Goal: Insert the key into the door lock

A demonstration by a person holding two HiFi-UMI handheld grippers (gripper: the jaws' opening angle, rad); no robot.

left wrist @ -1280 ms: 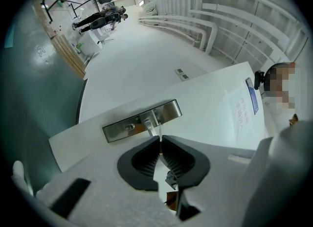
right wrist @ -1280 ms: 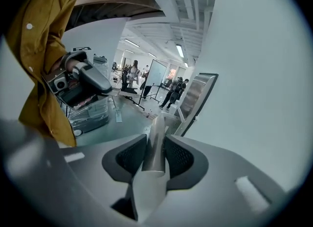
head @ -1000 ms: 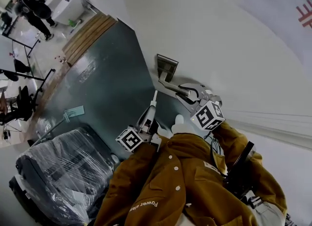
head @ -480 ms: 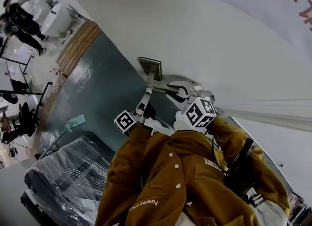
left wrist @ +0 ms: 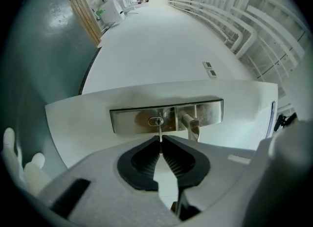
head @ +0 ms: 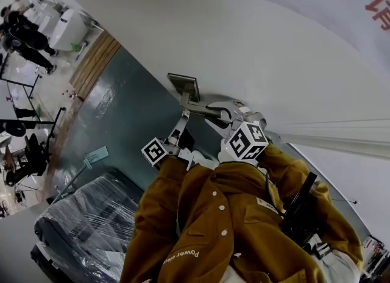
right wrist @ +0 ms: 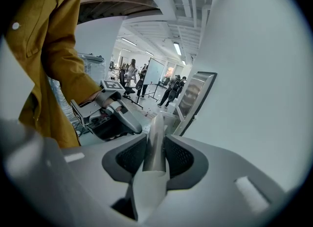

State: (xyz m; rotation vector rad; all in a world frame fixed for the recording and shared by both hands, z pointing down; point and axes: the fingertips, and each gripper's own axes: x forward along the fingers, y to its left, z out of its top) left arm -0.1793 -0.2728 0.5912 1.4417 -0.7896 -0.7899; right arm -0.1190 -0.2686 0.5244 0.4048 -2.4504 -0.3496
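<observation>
Left gripper (left wrist: 161, 142) is pinched narrow on the key (left wrist: 160, 133), a thin silvery blade held upright. Its tip is at the oval keyhole (left wrist: 155, 121) in the brushed steel plate (left wrist: 129, 121); can't tell whether it has entered. Right gripper (right wrist: 155, 148) is clamped on the lever handle (right wrist: 157, 123).

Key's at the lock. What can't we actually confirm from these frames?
- Whether the key has entered the keyhole: too small in the left gripper view; in the head view it is lost at the left gripper tip.
- Key's head: buried between the left gripper's pads.
- Keyhole in the right gripper view: lock plate is seen at a steep slant, partly behind the door handle.
</observation>
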